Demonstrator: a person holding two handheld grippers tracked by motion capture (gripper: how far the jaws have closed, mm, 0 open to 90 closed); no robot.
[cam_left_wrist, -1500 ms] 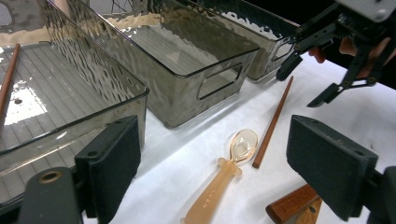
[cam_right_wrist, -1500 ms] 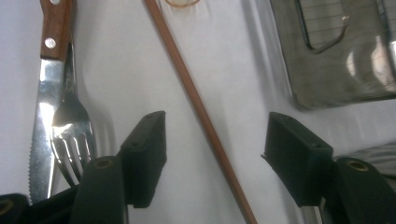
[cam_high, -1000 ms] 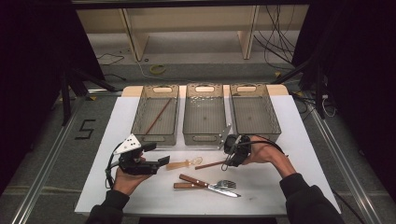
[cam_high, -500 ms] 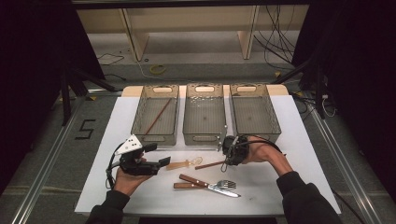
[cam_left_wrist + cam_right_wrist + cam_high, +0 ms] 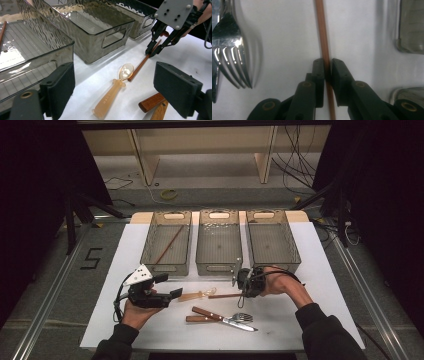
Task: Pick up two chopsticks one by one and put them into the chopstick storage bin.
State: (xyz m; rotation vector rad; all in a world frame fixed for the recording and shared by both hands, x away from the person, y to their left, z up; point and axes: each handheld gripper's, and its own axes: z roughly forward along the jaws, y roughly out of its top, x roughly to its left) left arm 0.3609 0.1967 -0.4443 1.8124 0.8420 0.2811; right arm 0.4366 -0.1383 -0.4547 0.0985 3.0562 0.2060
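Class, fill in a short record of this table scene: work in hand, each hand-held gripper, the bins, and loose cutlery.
Work in hand: picking a brown chopstick off the white table
Right hand-held gripper: jaws just closed on the chopstick
Left hand-held gripper: open, holding nothing
Bins: three clear bins in a row; left bin holds a second chopstick
Loose cutlery: amber spoon, fork, wooden-handled knife

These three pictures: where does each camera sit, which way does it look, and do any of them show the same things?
High view: above the person's side, looking forward and down on the table; both forearms and both tongs show.
Left gripper view: rides the left tongs, open, looking along the table at the bins and the spoon; its black jaws show.
Right gripper view: rides the right tongs, looking down at the chopstick they pinch, having just closed.
Shared: the chopstick shows in all three views; the fork in two.
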